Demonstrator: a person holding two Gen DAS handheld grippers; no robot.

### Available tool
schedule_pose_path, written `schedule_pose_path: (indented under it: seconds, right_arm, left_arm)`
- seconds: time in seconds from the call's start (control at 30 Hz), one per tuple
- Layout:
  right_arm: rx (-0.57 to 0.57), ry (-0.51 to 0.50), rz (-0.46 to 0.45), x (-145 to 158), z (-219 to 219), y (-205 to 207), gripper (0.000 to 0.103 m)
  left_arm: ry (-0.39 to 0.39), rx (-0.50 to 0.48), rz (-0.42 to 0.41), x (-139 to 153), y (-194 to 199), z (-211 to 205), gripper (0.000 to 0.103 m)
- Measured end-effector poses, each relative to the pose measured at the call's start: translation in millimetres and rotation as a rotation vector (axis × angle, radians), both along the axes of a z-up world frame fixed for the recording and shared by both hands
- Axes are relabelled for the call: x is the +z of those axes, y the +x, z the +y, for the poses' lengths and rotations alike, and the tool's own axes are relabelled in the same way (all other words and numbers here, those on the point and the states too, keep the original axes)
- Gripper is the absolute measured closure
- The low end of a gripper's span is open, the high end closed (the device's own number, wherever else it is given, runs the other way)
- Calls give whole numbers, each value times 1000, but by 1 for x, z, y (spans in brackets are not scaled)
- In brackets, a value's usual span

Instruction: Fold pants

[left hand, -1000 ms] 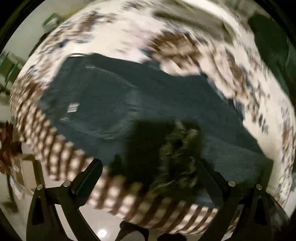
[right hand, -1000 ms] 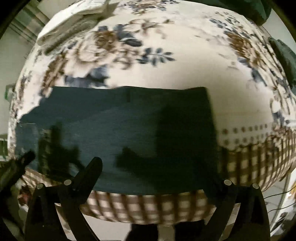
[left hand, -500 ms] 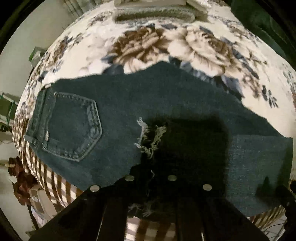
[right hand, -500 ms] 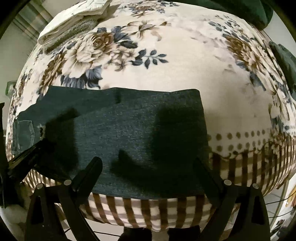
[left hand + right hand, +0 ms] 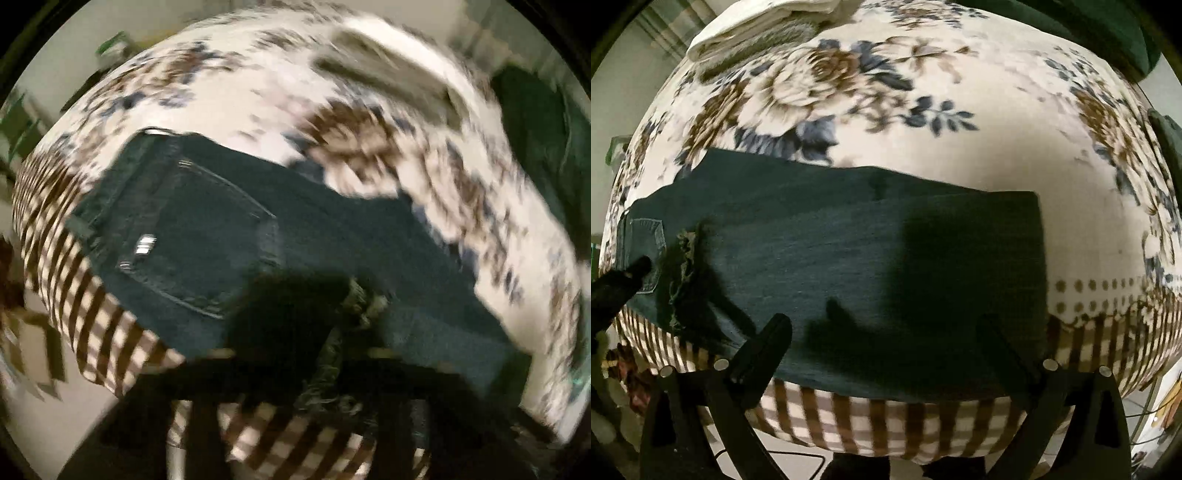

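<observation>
Dark blue jeans (image 5: 849,258) lie folded across the near edge of the bed, waistband and back pocket (image 5: 199,240) to the left. A frayed hem (image 5: 683,258) lies on top by the pocket. The left wrist view is blurred by motion. There my left gripper (image 5: 325,380) is a dark shape low in the picture, its jaws opening, with the frayed hem (image 5: 360,299) between the fingers and not pressed. One left finger (image 5: 624,280) shows beside the hem, apart from it. My right gripper (image 5: 886,343) hangs open over the jeans' near edge, holding nothing.
The bed's floral blanket (image 5: 960,155) stretches bare beyond the jeans, with a checked border (image 5: 886,421) hanging over the front. Folded pale linen (image 5: 768,26) lies at the far left. Dark green cloth (image 5: 1089,29) sits at the far right.
Half a second ago my left gripper was shut by the frayed hem; now its jaws have parted and it is swinging, blurring its view. The right gripper has shifted slightly sideways, still open.
</observation>
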State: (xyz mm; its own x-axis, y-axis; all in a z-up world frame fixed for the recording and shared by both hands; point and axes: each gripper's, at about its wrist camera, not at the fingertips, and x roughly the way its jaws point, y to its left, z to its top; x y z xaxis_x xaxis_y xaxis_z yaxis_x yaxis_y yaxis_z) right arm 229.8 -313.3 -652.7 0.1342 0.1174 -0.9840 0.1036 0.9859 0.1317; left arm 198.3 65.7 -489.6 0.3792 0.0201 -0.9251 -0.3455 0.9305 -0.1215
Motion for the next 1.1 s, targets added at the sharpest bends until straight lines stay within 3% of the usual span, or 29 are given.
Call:
schedule_pose_path:
  seconds: [0.03, 0.17, 0.3, 0.4, 0.5, 0.53, 0.6, 0.67, 0.77, 0.87, 1.1]
  right_arm:
    - [5, -1, 2, 0, 5, 0, 0]
    - [-4, 18, 23, -3, 19, 2, 0]
    - [2, 25, 36, -8, 34, 5, 0]
    - [8, 25, 45, -16, 45, 8, 0]
    - [14, 11, 59, -23, 53, 11, 0]
    - [19, 1, 61, -26, 56, 12, 0]
    - [27, -9, 66, -30, 63, 14, 0]
    - [39, -23, 66, -33, 71, 15, 0]
    - [51, -36, 66, -37, 80, 16, 0]
    - [51, -45, 69, -41, 89, 17, 0]
    - [32, 16, 55, -33, 92, 18, 0]
  left_arm:
    - [0, 29, -13, 5, -6, 12, 7]
    - [-34, 172, -39, 6, -24, 66, 7]
    - [-116, 346, -11, -22, -34, 131, 7]
    - [-123, 415, -8, -42, -34, 164, 7]
    - [-210, 476, -46, -58, -31, 191, 8]
    - [-232, 487, -60, -63, -27, 198, 10]
    - [-240, 472, -90, -71, -17, 205, 23]
    - [-239, 455, -112, -74, -7, 209, 52]
    - [-228, 425, -159, -62, -1, 207, 73]
    - [-208, 395, -205, -49, -4, 203, 82]
    - [-80, 257, -359, 37, -14, 157, 87]
